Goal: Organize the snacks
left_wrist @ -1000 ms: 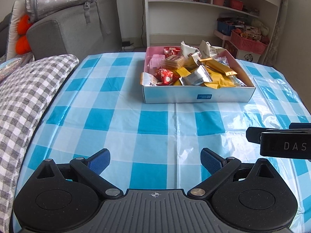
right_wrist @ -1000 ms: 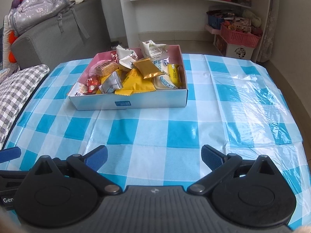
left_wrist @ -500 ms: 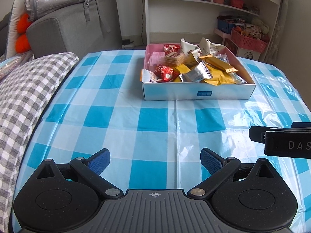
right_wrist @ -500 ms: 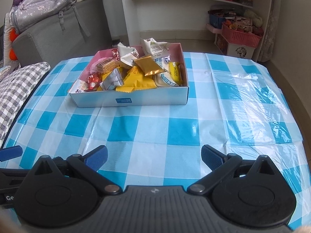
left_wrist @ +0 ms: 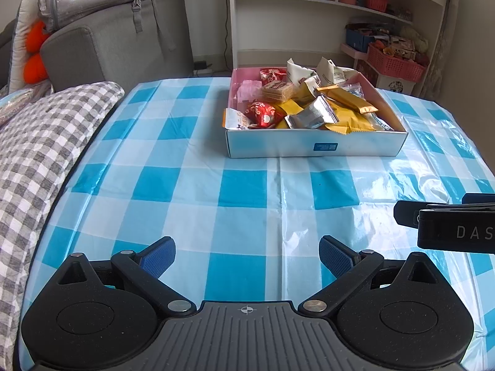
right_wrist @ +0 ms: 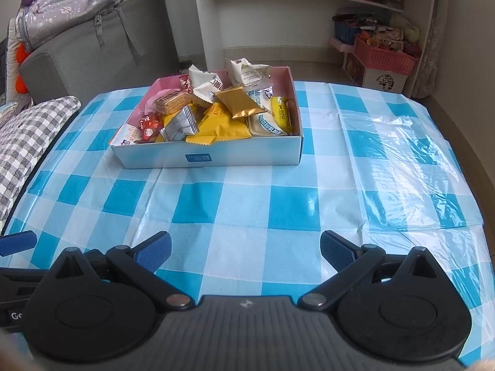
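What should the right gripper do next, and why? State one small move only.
Probably ease the right gripper forward toward the snack box. Both it and the left gripper are open and empty, well short of the box, and every snack, such as the gold packet, is still piled inside.

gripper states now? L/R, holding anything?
Left gripper: open, fingers wide apart, holding nothing, above the tablecloth.
Right gripper: open, holding nothing, short of the snack box.
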A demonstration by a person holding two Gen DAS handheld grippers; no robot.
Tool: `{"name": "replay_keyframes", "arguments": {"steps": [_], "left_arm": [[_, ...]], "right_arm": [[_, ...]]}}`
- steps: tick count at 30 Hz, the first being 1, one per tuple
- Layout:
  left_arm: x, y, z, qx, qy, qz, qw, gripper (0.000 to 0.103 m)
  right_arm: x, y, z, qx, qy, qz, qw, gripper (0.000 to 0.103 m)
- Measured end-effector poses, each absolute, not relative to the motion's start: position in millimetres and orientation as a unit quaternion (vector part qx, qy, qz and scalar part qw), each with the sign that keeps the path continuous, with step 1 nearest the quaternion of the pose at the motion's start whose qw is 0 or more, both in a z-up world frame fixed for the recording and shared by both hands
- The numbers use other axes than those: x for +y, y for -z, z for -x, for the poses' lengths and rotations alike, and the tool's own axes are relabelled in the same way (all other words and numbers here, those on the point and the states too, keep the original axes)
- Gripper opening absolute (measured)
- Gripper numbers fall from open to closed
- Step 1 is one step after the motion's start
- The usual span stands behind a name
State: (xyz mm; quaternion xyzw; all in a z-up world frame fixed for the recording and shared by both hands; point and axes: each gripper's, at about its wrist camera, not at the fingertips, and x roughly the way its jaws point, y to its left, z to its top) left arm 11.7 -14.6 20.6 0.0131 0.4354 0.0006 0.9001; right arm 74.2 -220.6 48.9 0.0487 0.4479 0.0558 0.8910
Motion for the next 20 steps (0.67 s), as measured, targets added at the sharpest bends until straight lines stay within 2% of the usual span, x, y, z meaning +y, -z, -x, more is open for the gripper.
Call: {"name": "replay_keyframes", "arguments": {"steps": [20], "left_arm": [[-13.0, -14.3, -14.8, 0.420, 0.003, -0.012, 0.907, 0.100]], "right_arm": [[-219.9, -45.5, -75.1, 0.440, -0.056, -0.050, 0.895, 0.103]]}}
